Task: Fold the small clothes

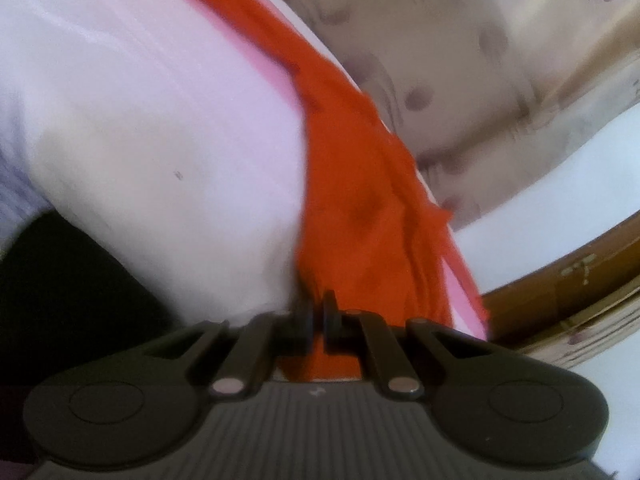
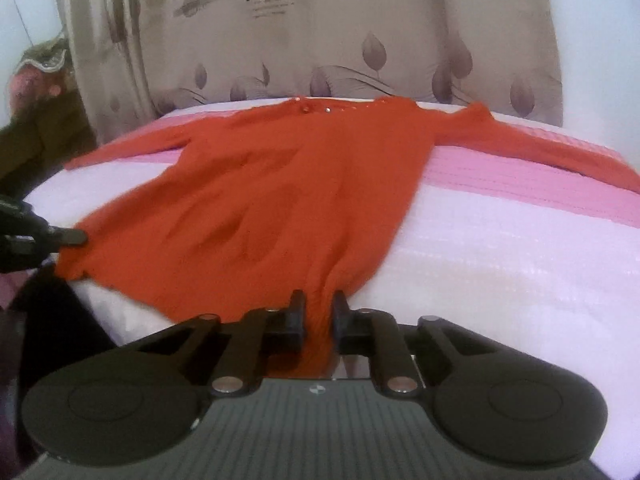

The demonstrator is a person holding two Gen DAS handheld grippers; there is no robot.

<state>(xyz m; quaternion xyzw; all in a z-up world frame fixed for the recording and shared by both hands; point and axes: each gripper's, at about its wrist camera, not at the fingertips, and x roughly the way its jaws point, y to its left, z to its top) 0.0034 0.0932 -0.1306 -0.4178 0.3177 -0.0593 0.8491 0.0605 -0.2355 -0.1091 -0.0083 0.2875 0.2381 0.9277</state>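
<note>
Left gripper [image 2: 74,236] is clamped on the orange top's [image 2: 276,200] left hem corner, the right gripper [image 2: 318,312] on the hem's right, so the top, spread on the bed [image 2: 500,248], can be folded evenly.

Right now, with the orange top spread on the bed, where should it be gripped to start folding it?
Probably along the bottom hem of the orange top, coming in from the near bed edge. It lies flat with sleeves spread and neckline far away, so the hem is the closest free edge. The right gripper already pinches it near the right corner, the left gripper the left corner.
</note>
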